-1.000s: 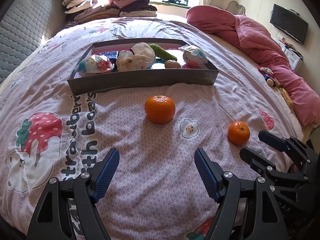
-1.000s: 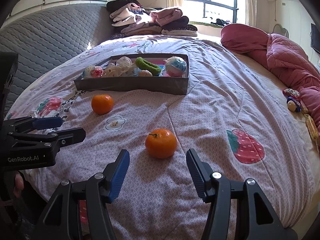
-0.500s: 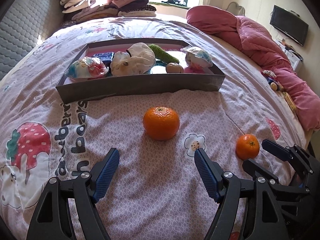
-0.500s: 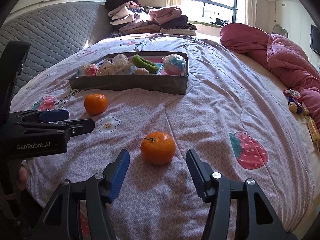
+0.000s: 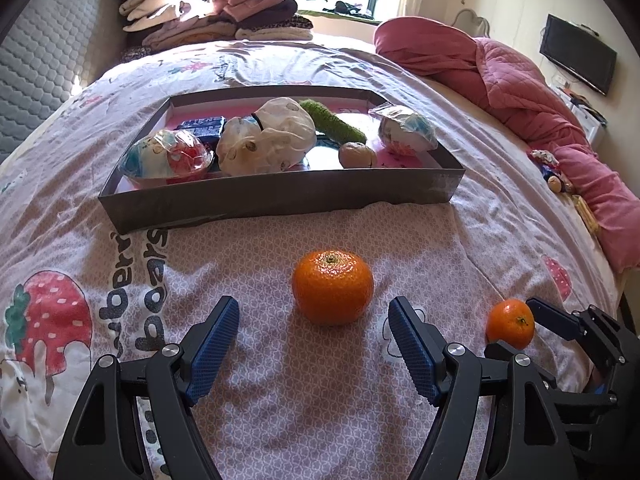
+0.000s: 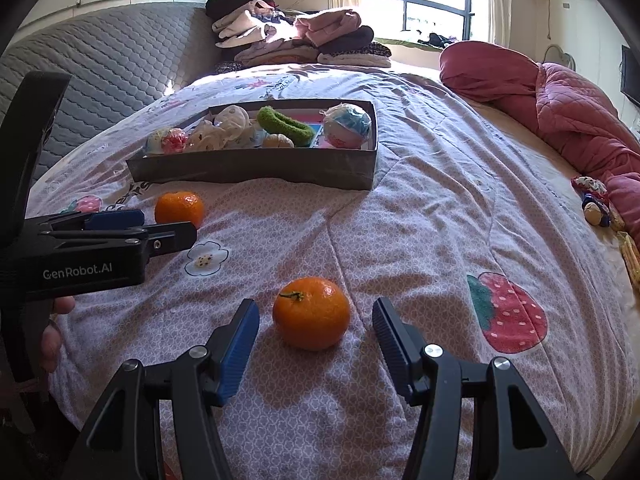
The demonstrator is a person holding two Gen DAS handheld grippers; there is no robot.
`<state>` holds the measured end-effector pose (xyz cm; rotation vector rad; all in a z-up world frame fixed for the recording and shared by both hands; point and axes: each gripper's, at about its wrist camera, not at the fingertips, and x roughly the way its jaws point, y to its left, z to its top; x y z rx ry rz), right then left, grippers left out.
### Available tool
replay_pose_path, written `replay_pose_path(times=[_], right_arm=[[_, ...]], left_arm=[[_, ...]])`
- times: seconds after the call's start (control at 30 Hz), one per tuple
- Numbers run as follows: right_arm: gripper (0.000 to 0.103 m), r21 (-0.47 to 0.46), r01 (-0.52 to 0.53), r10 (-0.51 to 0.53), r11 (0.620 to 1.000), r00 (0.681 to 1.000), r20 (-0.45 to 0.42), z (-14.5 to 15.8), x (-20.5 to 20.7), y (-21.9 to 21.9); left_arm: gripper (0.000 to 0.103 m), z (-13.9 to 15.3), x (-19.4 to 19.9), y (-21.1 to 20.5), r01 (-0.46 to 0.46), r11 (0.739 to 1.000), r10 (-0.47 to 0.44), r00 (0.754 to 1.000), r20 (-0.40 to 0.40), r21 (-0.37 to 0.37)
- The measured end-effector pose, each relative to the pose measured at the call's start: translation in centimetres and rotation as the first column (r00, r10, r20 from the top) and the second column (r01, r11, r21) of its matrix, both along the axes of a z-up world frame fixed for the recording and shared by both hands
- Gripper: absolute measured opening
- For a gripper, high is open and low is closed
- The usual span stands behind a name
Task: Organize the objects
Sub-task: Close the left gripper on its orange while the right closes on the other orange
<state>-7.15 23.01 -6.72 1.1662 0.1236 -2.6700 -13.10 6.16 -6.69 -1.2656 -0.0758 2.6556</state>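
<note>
Claws both spread: my left claw (image 5: pixel 313 336) faces one tangerine (image 5: pixel 332 286), my right claw (image 6: pixel 316 330) another tangerine (image 6: pixel 311 313), untouched on the bed (image 6: pixel 440 216).

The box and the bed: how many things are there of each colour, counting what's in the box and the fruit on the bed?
Orange: 2, a round orange tangerine before the left hand-held gripper and another round orange tangerine before the right hand-held gripper.
Green: 1, fuzzy green roll.
White: 2, cloth bundles.
Multicoloured: 2, wrapped balls.
Tan: 1, small round thing.
Dark blue: 1, packet.
Total: 9.
</note>
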Motion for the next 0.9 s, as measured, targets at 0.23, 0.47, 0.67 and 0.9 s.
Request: replay_pose_path(times=[0.23, 0.47, 0.67, 0.9], right_arm=[[0.052, 0.014, -0.008, 0.009, 1.0, 1.0, -0.006, -0.3, -0.3, -0.5], [0.042, 0.041, -0.008, 0.008, 0.999, 1.0, -0.015, -0.7, -0.5, -0.9], [0.04, 0.036, -0.005, 0.006, 0.999, 1.0, -0.022, -0.8, -0.5, -0.8], [0.04, 0.028, -0.008, 0.009, 1.0, 0.999, -0.035, -0.8, -0.4, -0.7]], left_arm=[[0.078, -0.1, -0.8, 0.1, 0.004, 1.0, -0.004, 1.0, -0.019, -0.003], [0.066, -0.4, -1.3, 0.2, 0.005, 1.0, -0.005, 1.0, -0.027, -0.004], [0.06, -0.4, -1.3, 0.3, 0.015, 1.0, -0.015, 0.999, -0.034, 0.001], [0.047, -0.4, -1.2, 0.7, 0.035, 0.999, -0.035, 0.998, -0.043, 0.009]])
